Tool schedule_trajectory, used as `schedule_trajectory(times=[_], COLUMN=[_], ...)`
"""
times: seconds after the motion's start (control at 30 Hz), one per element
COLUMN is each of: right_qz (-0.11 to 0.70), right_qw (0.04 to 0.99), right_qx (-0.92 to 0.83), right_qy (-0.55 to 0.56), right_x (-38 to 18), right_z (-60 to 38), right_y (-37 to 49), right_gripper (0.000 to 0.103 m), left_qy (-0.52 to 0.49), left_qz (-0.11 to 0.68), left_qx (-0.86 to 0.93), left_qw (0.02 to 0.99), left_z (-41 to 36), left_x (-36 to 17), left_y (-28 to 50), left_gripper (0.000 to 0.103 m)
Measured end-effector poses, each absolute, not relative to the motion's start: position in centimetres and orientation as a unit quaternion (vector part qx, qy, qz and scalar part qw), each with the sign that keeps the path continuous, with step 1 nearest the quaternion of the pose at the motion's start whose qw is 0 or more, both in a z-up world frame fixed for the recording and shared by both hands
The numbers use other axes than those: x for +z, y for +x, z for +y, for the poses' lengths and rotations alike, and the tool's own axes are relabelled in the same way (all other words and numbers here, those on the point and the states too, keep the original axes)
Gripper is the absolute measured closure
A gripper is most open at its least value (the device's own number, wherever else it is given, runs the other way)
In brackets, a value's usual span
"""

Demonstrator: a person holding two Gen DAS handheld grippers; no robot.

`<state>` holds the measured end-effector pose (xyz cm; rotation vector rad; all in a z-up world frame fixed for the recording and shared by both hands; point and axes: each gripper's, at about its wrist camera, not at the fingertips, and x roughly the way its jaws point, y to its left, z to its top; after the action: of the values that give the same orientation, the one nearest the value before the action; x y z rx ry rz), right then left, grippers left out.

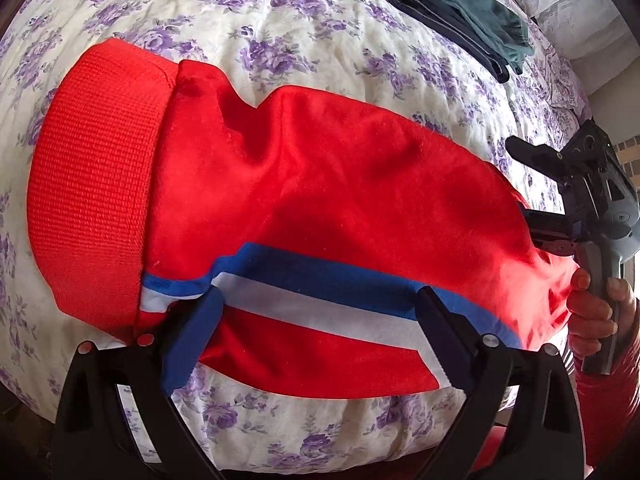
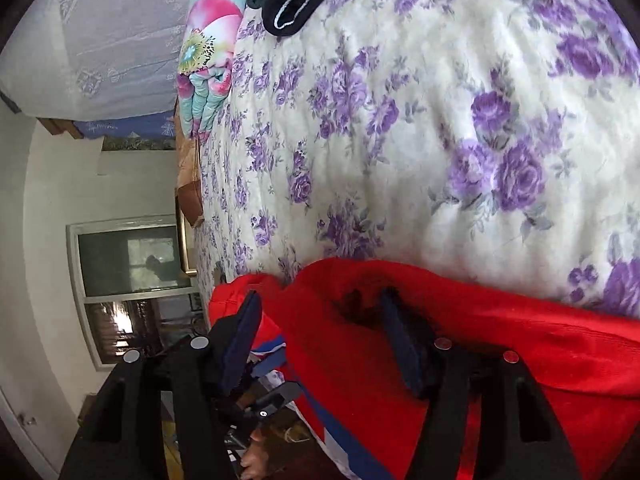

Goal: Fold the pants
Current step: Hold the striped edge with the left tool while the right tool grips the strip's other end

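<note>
Item: red track pants point(image 1: 304, 184), soft fleecy knit with a ribbed waistband point(image 1: 96, 184) and a blue-and-white side stripe point(image 1: 320, 292). Location: lying across the floral bedspread point(image 1: 280, 20), near the bed's edge.

Handling, as judged: light, limp, likely to sag and bunch when lifted; not slippery or fragile. The firmer ribbed band and the striped seam edge look like the best places to take hold.

Left claw point(image 1: 320, 308): spread, fingers astride the stripe, pinching nothing visible.

Right claw point(image 2: 324, 332): spread at the pants' far end, one finger point(image 2: 404, 344) sunk into a fold (no pinch evident).

Also present: folded dark garments point(image 1: 460, 12) farther up the bed.
</note>
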<state>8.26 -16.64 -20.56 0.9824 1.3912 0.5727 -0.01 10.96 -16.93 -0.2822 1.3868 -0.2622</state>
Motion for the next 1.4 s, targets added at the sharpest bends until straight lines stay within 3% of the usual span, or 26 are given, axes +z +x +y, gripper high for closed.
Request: schedule_trajectory(times=[0.23,0.4,0.6,0.7,0.73,0.8,0.87,1.0,1.13,1.2,1.27,1.4], right_qz=[0.618,0.644,0.624,0.609,0.602,0.590,0.574,0.571,0.563,0.585,0.598,0.604], right_qw=[0.580,0.603,0.598,0.615,0.623,0.634,0.666,0.695,0.708,0.698,0.682,0.660], right_qx=[0.259,0.231,0.227,0.213,0.208,0.195,0.171,0.126,0.188,0.212,0.220,0.217], right_qy=[0.463,0.410,0.449,0.454,0.455,0.461,0.445,0.418,0.384,0.354,0.359,0.392], right_x=[-20.3,-20.1,-21.5,-21.3,-21.0,-20.7,-20.1,-20.8,-17.8,-17.6,-18.7,-20.6], right_z=[-16.5,-16.7,-15.7,-15.7,-16.1,-17.3,-18.5,-20.3,-19.3,-17.8,-16.8,-15.7], right_y=[7.3,6.6,7.7,8.1,8.2,8.8,10.2,13.2,11.7,10.7,10.5,10.6], right_gripper=[0.044,0.049,0.052,0.072,0.089,0.092,0.101,0.101,0.097,0.089,0.064,0.064], left_qy=[-0.128,-0.125,-0.113,-0.115,-0.117,-0.118,-0.112,-0.097,-0.117,-0.129,-0.129,-0.115], left_qz=[0.636,0.636,0.638,0.639,0.638,0.637,0.637,0.639,0.640,0.639,0.639,0.640], left_qx=[-0.122,-0.123,-0.124,-0.125,-0.126,-0.128,-0.128,-0.128,-0.130,-0.132,-0.132,-0.132], left_qw=[0.751,0.751,0.752,0.751,0.750,0.751,0.752,0.753,0.748,0.747,0.747,0.748], left_z=[10.9,10.8,10.5,10.5,10.5,10.6,10.4,10.0,10.4,10.8,10.7,10.3], left_x=[-17.0,-17.0,-17.0,-17.0,-17.0,-17.1,-17.1,-17.1,-17.0,-17.2,-17.2,-17.2], left_y=[0.0,0.1,0.1,0.2,0.2,0.1,0.1,0.0,0.3,0.4,0.4,0.3], left_gripper=[0.009,0.009,0.007,0.007,0.007,0.007,0.007,0.006,0.006,0.006,0.006,0.005])
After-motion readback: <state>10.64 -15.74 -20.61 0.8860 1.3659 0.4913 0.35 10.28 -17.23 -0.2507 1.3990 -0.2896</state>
